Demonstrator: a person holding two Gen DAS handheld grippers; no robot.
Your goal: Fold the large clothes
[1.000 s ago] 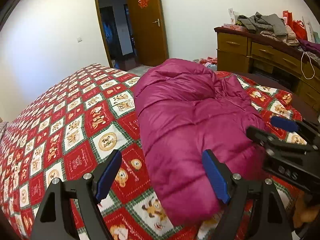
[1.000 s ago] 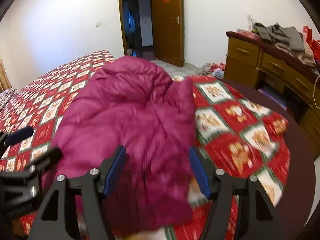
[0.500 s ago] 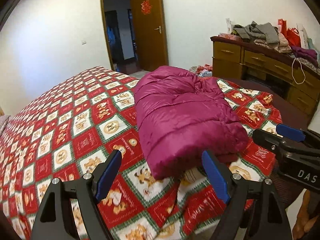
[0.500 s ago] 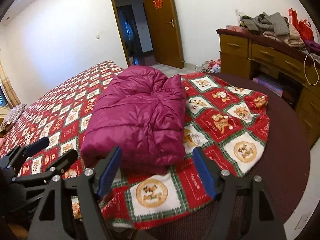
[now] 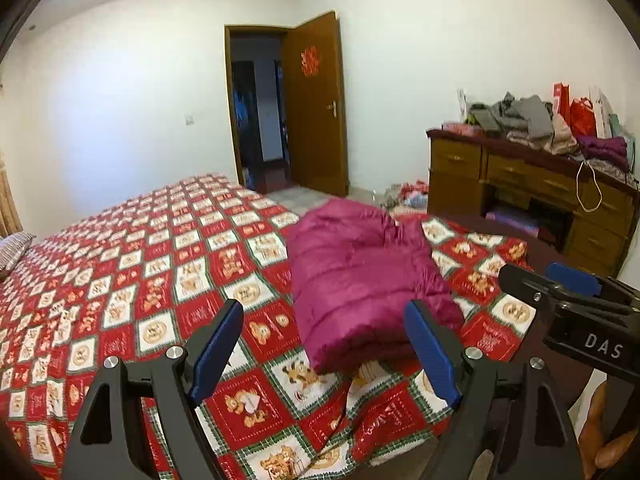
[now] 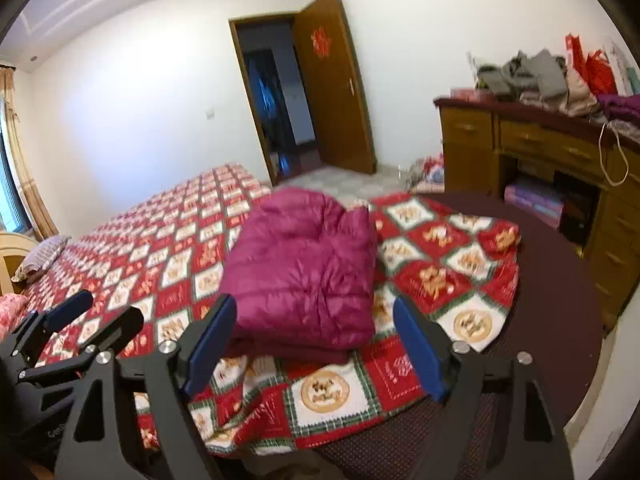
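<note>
A magenta puffer jacket (image 5: 364, 276) (image 6: 304, 268) lies folded into a thick rectangle near the foot corner of the bed. My left gripper (image 5: 324, 344) hangs open above the bed's near edge, well short of the jacket, with nothing between its blue pads. My right gripper (image 6: 316, 344) is also back from the jacket; its jaws are opening and hold nothing. In the left wrist view the right gripper (image 5: 560, 284) shows at the right edge; in the right wrist view the left gripper (image 6: 76, 320) shows at the lower left.
The bed carries a red, white and green checked bear-print cover (image 5: 140, 272) over a dark maroon base (image 6: 560, 320). A wooden dresser (image 5: 528, 184) piled with clothes and bags stands at the right. An open brown door (image 5: 316, 108) is at the back. A pillow (image 6: 42, 258) lies far left.
Both grippers have drawn back and risen from the jacket, which now looks smaller and farther off. The right gripper's jaws, earlier around the jacket's edge, have spread wider and are free of it.
</note>
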